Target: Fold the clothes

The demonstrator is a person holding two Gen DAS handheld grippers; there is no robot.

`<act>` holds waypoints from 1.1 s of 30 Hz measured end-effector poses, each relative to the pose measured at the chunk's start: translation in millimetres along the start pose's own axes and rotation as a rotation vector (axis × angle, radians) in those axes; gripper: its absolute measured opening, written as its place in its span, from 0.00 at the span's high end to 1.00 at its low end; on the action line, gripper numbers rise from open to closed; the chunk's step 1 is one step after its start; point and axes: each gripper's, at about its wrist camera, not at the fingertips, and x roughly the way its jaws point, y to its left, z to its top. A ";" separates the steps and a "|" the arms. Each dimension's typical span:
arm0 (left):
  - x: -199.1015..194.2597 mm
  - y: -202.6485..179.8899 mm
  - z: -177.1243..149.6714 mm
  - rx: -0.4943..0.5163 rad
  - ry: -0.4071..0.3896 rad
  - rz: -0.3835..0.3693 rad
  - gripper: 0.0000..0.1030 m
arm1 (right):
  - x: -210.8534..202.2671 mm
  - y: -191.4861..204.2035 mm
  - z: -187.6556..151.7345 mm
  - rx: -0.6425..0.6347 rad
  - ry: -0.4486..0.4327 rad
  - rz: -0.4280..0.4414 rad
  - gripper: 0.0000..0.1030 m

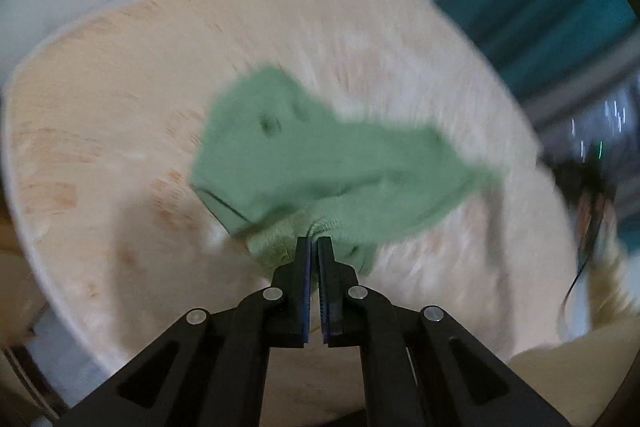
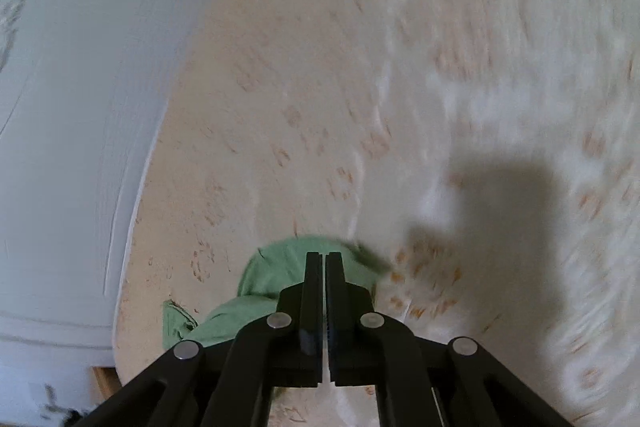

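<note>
The left gripper [image 1: 314, 241] has its jaws pressed together on a bunched edge of a green garment [image 1: 320, 163], the cloth puckering right at the fingertips. From there the garment spreads away over a pale cream cover with faint orange markings [image 1: 120, 147], one broad part lying toward the left and a narrower part stretching off to the right. Whether the covered thing is a bed or a surface cannot be told. The whole left wrist view is smeared by motion blur, so the garment's exact type is unclear. At the right edge of that view a dark object with a trailing cable [image 1: 588, 211] shows, too blurred to identify.

In the right wrist view, the right gripper [image 2: 324, 257] is also pinched closed, with green fabric directly under and around its tips; it appears to grip the garment [image 2: 276, 271], which bunches just beside the jaws to the left. A dark shadow [image 2: 500, 207] falls on the cover to the right. A white wall [image 2: 80, 107] borders the cover's left edge.
</note>
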 end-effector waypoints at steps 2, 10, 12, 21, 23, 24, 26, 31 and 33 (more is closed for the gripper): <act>-25.8 -8.5 -0.3 0.009 -0.033 0.017 0.97 | -18.3 12.9 0.6 -0.068 -0.015 0.001 0.99; -62.7 -34.4 -33.6 0.019 -0.022 0.060 0.97 | 40.4 12.3 -47.3 -0.137 0.264 -0.009 0.59; -55.8 -37.6 -48.7 0.005 0.011 0.068 0.97 | 72.0 2.4 -70.0 -0.088 0.362 0.011 0.59; -39.3 -28.9 -92.5 -0.133 0.052 0.067 0.97 | 138.8 -31.1 -94.8 0.015 0.424 -0.027 0.59; -38.3 -26.1 -99.4 -0.170 0.044 0.057 0.97 | 148.0 -34.0 -98.2 0.005 0.465 -0.056 0.59; -37.8 -24.7 -102.8 -0.188 0.040 0.052 0.97 | 151.1 -34.5 -99.9 -0.004 0.476 -0.069 0.59; -36.8 -22.2 -104.1 -0.211 0.033 0.050 0.97 | 151.5 -32.2 -103.4 -0.035 0.463 -0.083 0.58; -32.1 -23.8 -102.5 -0.217 0.021 0.043 0.97 | 151.4 -10.1 -119.0 -0.223 0.425 -0.113 0.34; -32.2 -23.7 -104.2 -0.224 0.013 0.039 0.97 | 153.5 2.5 -127.3 -0.311 0.416 -0.131 0.22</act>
